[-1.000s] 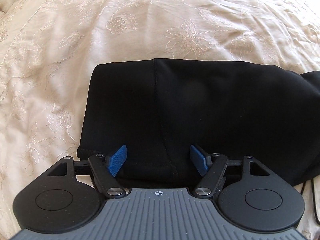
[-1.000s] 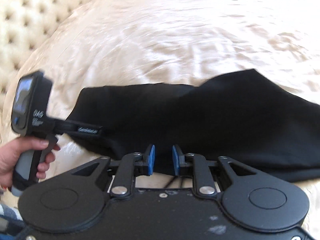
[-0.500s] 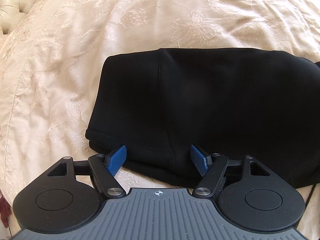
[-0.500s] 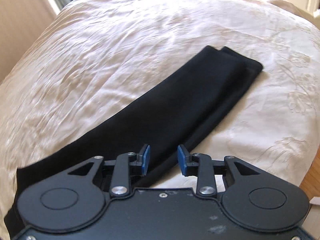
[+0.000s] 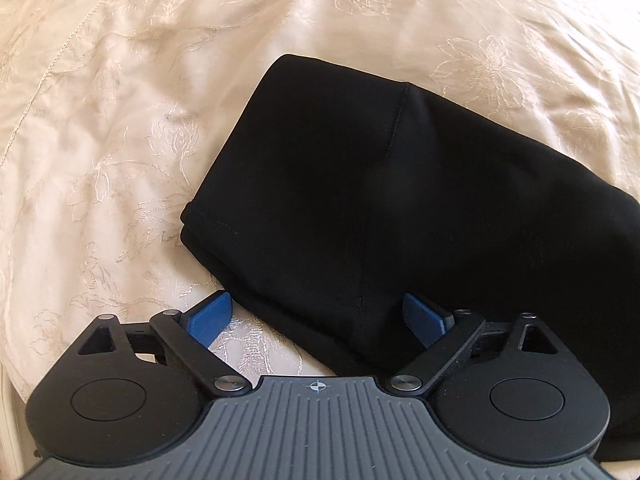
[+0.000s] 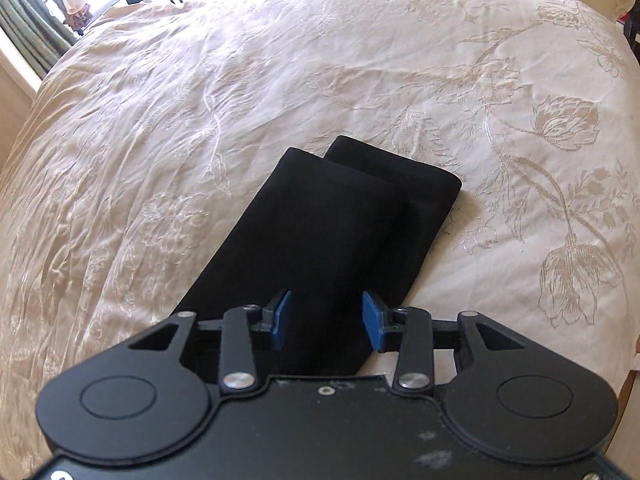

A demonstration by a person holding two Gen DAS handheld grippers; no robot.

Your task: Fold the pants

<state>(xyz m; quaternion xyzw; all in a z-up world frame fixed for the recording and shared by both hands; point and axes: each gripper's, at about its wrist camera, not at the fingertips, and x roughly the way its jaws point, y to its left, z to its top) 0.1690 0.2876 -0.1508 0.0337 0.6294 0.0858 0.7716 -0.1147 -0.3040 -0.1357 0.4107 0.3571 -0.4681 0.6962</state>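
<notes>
The black pants (image 5: pixel 400 208) lie on the cream bedspread (image 6: pixel 200 120), already halved lengthwise (legs stacked, cuffs slightly offset), while left gripper (image 5: pixel 318 318) and right gripper (image 6: pixel 326 320) hover spread and empty, crosswise folds apparently remaining.

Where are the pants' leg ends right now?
In the right wrist view, the leg ends lie mid-frame on the cream bedspread, slightly staggered, ahead of the open right gripper.
</notes>
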